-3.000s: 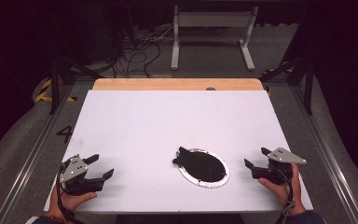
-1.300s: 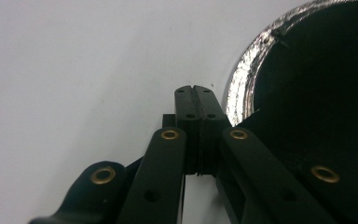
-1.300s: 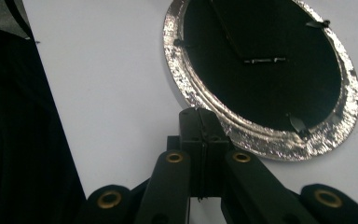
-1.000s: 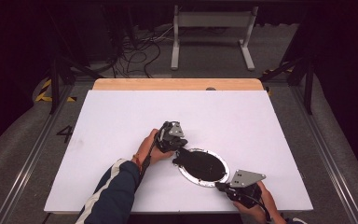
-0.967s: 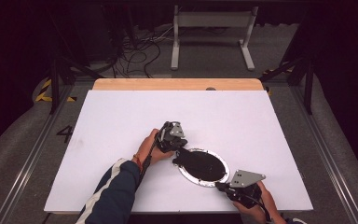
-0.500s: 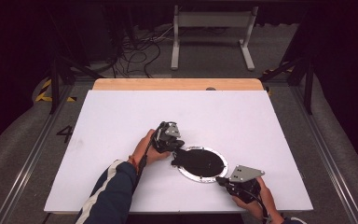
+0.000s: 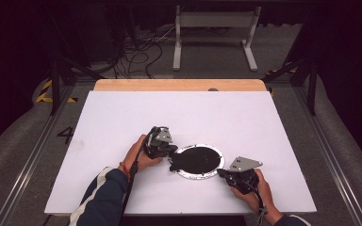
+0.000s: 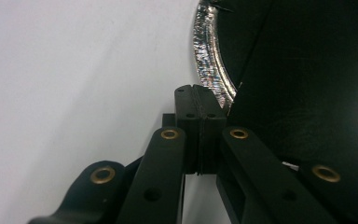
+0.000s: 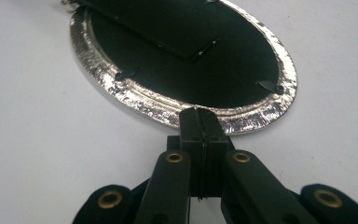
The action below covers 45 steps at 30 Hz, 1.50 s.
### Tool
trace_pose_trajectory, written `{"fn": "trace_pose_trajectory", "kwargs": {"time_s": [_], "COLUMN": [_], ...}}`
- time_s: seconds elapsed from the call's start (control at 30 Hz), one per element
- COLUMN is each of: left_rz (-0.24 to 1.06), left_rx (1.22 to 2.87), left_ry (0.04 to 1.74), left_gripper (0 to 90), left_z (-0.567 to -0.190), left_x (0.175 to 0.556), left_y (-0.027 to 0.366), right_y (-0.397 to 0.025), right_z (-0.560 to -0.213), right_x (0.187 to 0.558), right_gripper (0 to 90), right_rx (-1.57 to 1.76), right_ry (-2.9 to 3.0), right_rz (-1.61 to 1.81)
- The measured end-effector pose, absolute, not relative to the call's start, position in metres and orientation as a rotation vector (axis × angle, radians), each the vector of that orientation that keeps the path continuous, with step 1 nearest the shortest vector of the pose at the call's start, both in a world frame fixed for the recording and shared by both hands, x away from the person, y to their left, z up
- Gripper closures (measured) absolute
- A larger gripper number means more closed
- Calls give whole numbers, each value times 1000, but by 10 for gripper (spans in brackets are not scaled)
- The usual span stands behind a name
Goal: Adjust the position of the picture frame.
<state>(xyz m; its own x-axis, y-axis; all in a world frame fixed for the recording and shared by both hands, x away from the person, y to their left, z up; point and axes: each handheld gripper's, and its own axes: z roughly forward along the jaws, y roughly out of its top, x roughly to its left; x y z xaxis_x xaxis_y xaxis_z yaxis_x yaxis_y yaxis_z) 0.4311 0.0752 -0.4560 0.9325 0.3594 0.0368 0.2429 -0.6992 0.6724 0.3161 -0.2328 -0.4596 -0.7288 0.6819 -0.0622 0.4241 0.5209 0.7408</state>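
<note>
Black round dish with foil rim (image 7: 199,161) lying near-centre on the table (image 7: 122,117), between both tongs: left tongs (image 7: 171,155) shut at its left edge, right tongs (image 7: 223,173) shut at its near-right rim.

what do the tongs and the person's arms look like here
Both tongs, left and right, are black with brass-coloured rivets along the jaw links and a grey three-cornered plate on top. A black cable trails from each. The left arm wears a dark blue sleeve with a white stripe and an orange wristband.
</note>
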Motion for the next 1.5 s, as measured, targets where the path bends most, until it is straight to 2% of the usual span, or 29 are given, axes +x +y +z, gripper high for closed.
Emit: {"fn": "trace_pose_trajectory", "kwargs": {"time_s": [0.53,0.7,0.83,1.3,1.5], "left_rz": [199,237,199,144,176], "left_rx": [2347,2383,2373,2332,2346], "left_ry": [482,456,444,440,418], "left_gripper": [900,899,899,900,900], "left_z": [-459,-457,-458,-461,-461], "left_x": [410,404,400,396,390], "left_y": [109,108,108,110,106], "right_y": [-215,-214,-213,-210,-209], "right_z": [-459,-459,-460,-461,-460], "right_x": [344,337,331,337,344], "right_gripper": [900,900,900,900,900], "right_rx": [926,934,950,991,1006], "right_ry": [2369,2393,2413,2402,2405], "right_rz": [974,995,1051,1066,1071]}}
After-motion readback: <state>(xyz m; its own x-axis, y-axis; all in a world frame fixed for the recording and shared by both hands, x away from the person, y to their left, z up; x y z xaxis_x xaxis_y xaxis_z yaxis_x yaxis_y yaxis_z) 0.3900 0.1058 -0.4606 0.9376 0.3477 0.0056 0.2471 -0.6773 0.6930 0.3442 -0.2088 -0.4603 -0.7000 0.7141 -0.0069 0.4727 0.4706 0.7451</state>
